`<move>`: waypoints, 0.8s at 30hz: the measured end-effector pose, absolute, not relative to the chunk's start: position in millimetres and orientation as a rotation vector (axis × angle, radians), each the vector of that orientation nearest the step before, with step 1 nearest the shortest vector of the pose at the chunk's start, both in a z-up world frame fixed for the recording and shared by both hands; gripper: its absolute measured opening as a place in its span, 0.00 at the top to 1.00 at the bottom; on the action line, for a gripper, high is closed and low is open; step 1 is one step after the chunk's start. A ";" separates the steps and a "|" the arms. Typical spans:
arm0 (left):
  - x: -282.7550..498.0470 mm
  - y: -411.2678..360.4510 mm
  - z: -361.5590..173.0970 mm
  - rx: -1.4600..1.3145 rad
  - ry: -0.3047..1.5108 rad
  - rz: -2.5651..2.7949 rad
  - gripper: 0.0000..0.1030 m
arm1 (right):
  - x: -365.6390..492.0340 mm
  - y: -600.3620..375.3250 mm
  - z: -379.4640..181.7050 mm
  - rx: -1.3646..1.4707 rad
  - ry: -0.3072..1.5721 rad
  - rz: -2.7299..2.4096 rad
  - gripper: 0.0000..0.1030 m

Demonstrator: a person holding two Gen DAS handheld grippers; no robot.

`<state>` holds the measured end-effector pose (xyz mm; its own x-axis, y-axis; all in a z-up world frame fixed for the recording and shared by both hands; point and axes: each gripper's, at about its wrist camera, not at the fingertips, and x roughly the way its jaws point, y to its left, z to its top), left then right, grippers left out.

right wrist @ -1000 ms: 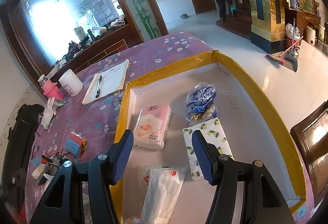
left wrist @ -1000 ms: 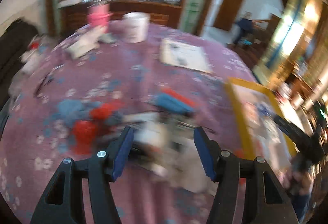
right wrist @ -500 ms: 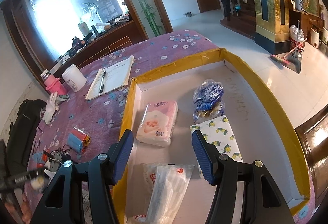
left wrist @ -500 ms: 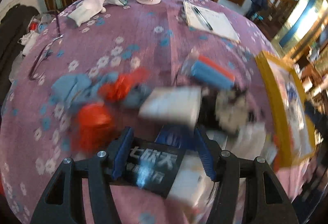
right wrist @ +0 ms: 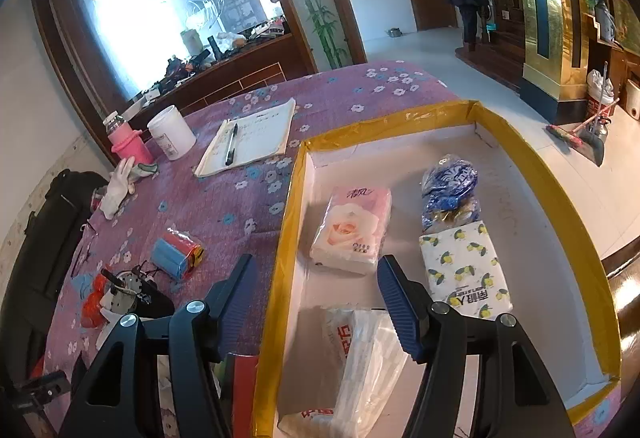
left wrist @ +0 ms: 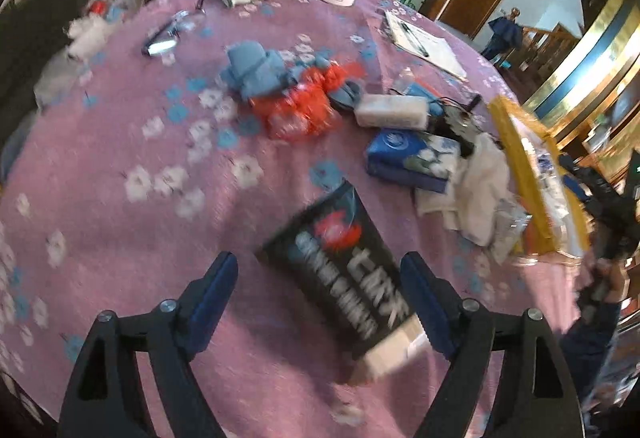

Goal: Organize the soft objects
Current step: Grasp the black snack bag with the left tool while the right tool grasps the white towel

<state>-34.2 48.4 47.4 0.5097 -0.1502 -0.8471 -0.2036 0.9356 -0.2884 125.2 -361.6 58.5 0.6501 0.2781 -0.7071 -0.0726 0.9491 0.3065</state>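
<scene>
On the purple flowered tablecloth lies a black packet with white lettering, slanted between the fingers of my left gripper. Its jaws are opening, and a wide gap shows beside the left pad. Beyond the packet sit a blue tissue pack, a white pack, red and blue cloths and a white cloth. My right gripper hovers over the yellow-rimmed box, jaws opening slightly with nothing between them. The box holds a rose-print pack, a lemon-print pack, a blue bag and a clear-wrapped pack.
A notebook with a pen, a white jar, a pink bottle and a white glove stand at the table's far side. A blue and red roll lies near the box. A person stands by the stairs.
My left gripper swung down from the cloth pile to the black packet, and its jaws spread much wider around it. The right gripper drifted slightly over the box.
</scene>
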 end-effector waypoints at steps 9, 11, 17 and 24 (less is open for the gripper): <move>-23.3 4.1 25.2 -0.346 1.107 0.010 0.17 | 117.7 -350.9 65.1 0.255 0.806 0.280 0.35; -18.9 -11.0 24.5 -0.285 1.085 0.003 0.17 | 112.6 -338.8 67.8 0.250 0.800 0.365 0.35; -8.8 -22.8 22.1 -0.205 1.037 0.042 0.54 | 96.9 -275.0 56.3 0.209 0.893 0.706 0.35; -5.0 -13.6 23.1 -0.262 0.936 0.018 0.59 | 58.6 -198.6 38.9 -0.129 0.860 0.775 0.35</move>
<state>-5.0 -13.6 23.1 0.5949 -0.0979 -0.7978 -0.1289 0.9681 -0.2149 58.6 -198.6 38.9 0.4024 0.5615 -0.7230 -0.6608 0.7248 0.1951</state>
